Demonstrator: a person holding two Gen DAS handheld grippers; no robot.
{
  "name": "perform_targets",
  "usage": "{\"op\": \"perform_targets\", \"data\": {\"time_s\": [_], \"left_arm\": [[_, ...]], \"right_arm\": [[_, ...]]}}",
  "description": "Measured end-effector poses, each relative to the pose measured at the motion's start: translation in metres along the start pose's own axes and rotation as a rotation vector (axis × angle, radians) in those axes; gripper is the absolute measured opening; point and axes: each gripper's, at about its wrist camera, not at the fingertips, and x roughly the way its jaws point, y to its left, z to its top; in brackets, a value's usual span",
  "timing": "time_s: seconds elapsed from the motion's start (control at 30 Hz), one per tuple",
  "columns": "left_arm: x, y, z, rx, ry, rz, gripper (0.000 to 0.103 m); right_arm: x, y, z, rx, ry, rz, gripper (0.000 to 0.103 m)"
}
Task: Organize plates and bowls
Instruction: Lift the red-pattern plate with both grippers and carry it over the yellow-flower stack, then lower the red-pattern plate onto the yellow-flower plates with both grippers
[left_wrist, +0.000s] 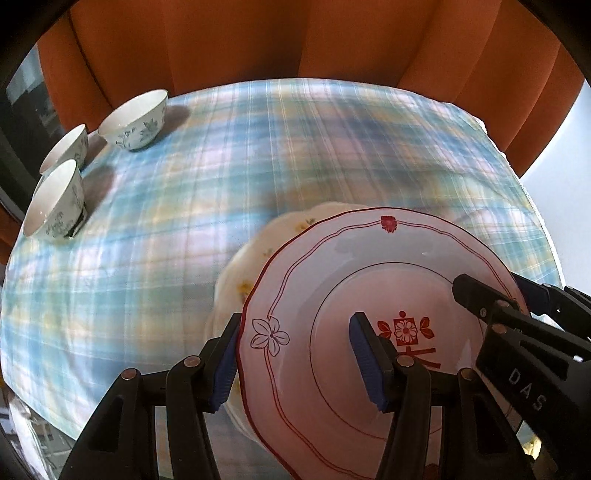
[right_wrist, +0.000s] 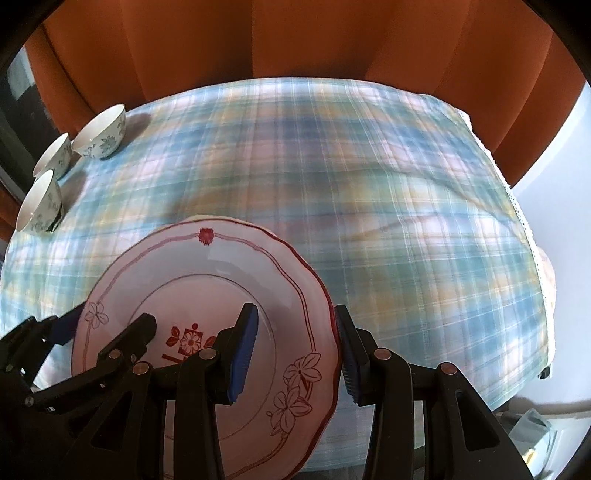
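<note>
Left wrist: plate (left_wrist: 332, 266) between tongs (left_wrist: 295, 363)

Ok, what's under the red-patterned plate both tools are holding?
Under the red-patterned plate shows the edge of a cream plate with small flowers, on the plaid tablecloth. Most of it is covered, so anything else there is hidden.

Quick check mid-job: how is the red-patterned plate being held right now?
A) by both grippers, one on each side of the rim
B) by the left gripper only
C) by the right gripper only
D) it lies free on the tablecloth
A: the left gripper and the right gripper each clamp the rim of the plate on opposite sides.
</note>
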Motion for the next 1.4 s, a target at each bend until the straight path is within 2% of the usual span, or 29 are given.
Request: {"op": "perform_targets", "data": {"time_s": [0.33, 0.43, 0.57, 0.9, 1.03, 1.17, 1.23, 1.4], "left_arm": [[0.012, -0.007, -0.012, -0.056, 0.015, 0.040, 0.058], [0.012, -0.014, -0.015, -0.035, -0.016, 0.104, 0.058], [0.015, -0.018, -0.016, -0.033, -0.021, 0.141, 0.058], [0.016, -0.021, -0.013, -0.042, -0.031, 0.163, 0.062], [0.017, -0.020, -0.010, -0.048, -0.029, 0.177, 0.062], [0.018, -0.021, -0.009, -0.046, -0.028, 0.187, 0.062], [0.019, -0.021, -0.008, -0.048, -0.029, 0.191, 0.063], [0.019, -0.020, -0.008, -0.041, -0.027, 0.190, 0.064]], "right_arm": [[0.015, -0.009, -0.003, -0.049, 0.035, 0.033, 0.045], [0.019, -0.009, -0.003, -0.063, 0.039, 0.041, 0.045], [0.024, -0.008, -0.003, -0.087, 0.046, 0.051, 0.045], [0.035, -0.017, -0.003, -0.069, 0.071, 0.115, 0.045], [0.028, -0.022, -0.002, -0.054, 0.048, 0.144, 0.045], [0.021, -0.025, -0.001, -0.067, 0.044, 0.137, 0.027], [0.027, -0.029, -0.001, -0.054, 0.074, 0.148, 0.025], [0.029, -0.028, -0.001, -0.056, 0.083, 0.151, 0.025]]}}
